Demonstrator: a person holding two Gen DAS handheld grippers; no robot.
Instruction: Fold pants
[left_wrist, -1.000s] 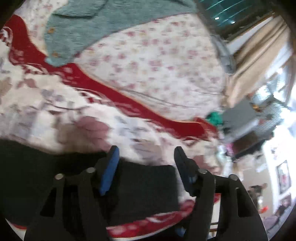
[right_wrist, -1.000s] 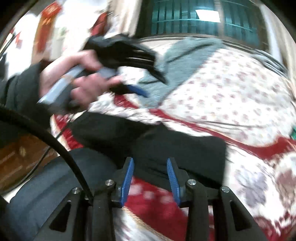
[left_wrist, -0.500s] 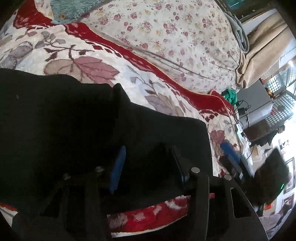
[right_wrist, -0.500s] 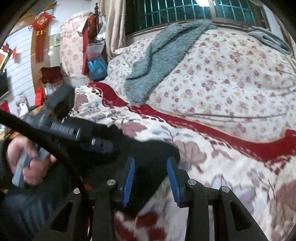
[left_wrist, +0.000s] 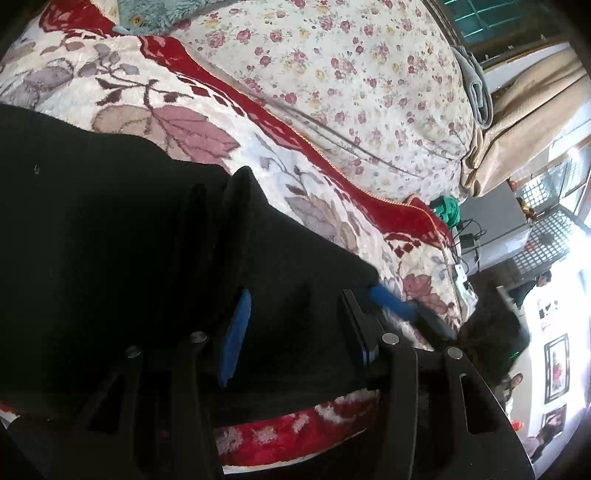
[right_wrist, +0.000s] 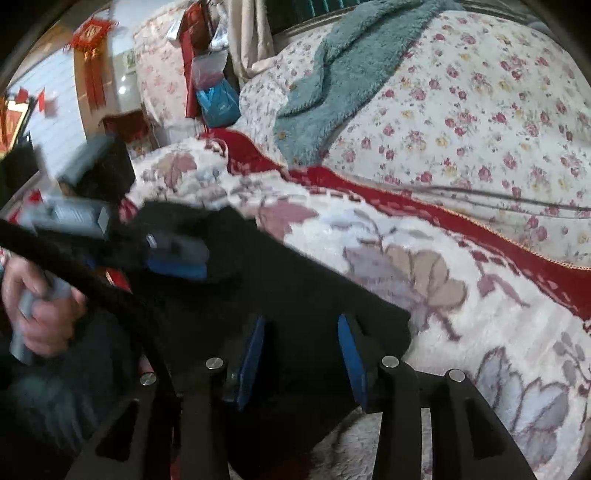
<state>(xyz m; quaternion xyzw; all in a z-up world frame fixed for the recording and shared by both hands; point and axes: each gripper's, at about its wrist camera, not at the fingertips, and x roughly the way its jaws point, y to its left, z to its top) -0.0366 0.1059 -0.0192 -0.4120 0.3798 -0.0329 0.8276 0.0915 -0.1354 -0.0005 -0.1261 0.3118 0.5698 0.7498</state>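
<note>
The black pants (left_wrist: 110, 258) lie on a red and white leaf-patterned blanket (left_wrist: 155, 96) on the bed; they also show in the right wrist view (right_wrist: 303, 295). My left gripper (left_wrist: 295, 321) is open, its blue-padded jaws low over the pants' near edge. My right gripper (right_wrist: 303, 354) is open over the pants' right end near a corner. The right gripper's blue fingertip (left_wrist: 388, 299) shows at the pants' right edge in the left wrist view. The left gripper (right_wrist: 177, 254), held by a hand, shows blurred in the right wrist view.
A teal fleece garment (right_wrist: 343, 74) lies on a floral quilt (right_wrist: 480, 110) behind the blanket. A beige curtain (left_wrist: 517, 122) and furniture stand past the bed's right end. Red decorations and boxes (right_wrist: 207, 74) stand at the far left.
Both grippers have come down from above the bed to sit low over the black pants. The right gripper has moved toward the pants' right corner. Both stayed open.
</note>
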